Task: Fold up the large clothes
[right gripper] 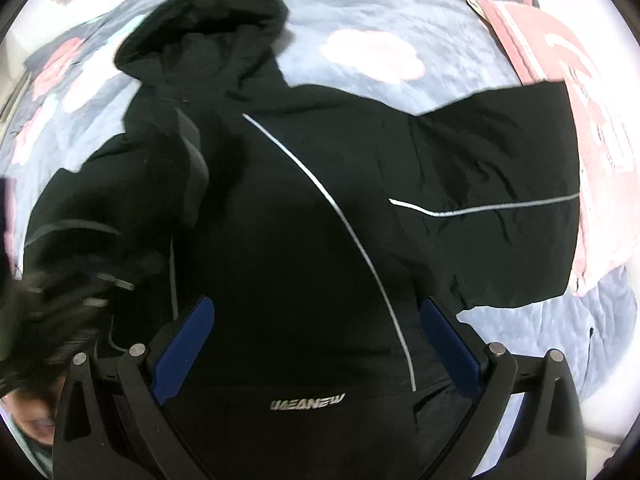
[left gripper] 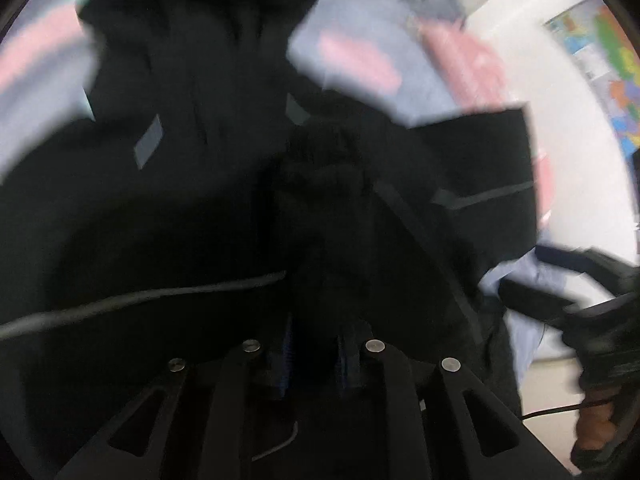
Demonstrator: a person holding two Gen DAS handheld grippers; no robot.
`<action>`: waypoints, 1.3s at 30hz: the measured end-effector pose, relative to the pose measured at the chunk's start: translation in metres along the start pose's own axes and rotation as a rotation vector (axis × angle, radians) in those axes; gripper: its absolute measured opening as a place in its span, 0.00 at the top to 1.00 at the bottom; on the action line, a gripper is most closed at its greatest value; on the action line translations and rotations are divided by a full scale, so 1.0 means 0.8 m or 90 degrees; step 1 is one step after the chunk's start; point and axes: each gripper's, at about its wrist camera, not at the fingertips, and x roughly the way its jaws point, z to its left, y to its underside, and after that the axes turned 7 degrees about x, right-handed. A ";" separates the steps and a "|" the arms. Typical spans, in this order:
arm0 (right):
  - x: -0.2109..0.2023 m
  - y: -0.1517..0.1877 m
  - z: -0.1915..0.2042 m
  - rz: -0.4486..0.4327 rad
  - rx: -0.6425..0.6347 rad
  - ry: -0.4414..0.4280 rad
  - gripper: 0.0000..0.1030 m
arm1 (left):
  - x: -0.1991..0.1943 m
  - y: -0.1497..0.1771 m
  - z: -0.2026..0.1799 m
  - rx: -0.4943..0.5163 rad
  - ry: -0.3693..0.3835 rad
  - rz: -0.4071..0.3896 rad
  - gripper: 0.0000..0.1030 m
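Observation:
A black hooded jacket (right gripper: 304,216) with thin grey stripes lies spread on a bed, hood (right gripper: 208,28) at the far side and one sleeve (right gripper: 500,200) stretched out to the right. My right gripper (right gripper: 316,320) is open above the jacket's lower body, blue pads (right gripper: 184,344) wide apart and empty. My left gripper (left gripper: 316,344) is shut on a bunch of the black jacket fabric (left gripper: 328,184), lifting it; the view is blurred. The left gripper also shows blurred at the left of the right wrist view (right gripper: 76,292), over the jacket's left sleeve.
The bed cover (right gripper: 380,20) is blue-grey with pink and white cloud patches. A pink folded cloth (right gripper: 576,80) lies at the bed's right side under the sleeve end. A white wall with a colourful map (left gripper: 612,64) is at the right.

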 end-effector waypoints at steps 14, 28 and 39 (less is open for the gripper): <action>0.029 -0.029 -0.016 0.003 0.003 -0.130 0.00 | -0.089 0.040 0.014 -0.044 0.158 -0.036 0.42; 0.044 -0.063 0.021 -0.015 -0.043 -0.139 0.68 | -0.219 0.057 0.137 -0.136 -0.142 -0.148 0.42; 0.114 -0.088 -0.062 -0.030 -0.023 0.080 0.74 | -0.108 0.062 0.192 -0.169 -0.226 -0.029 0.43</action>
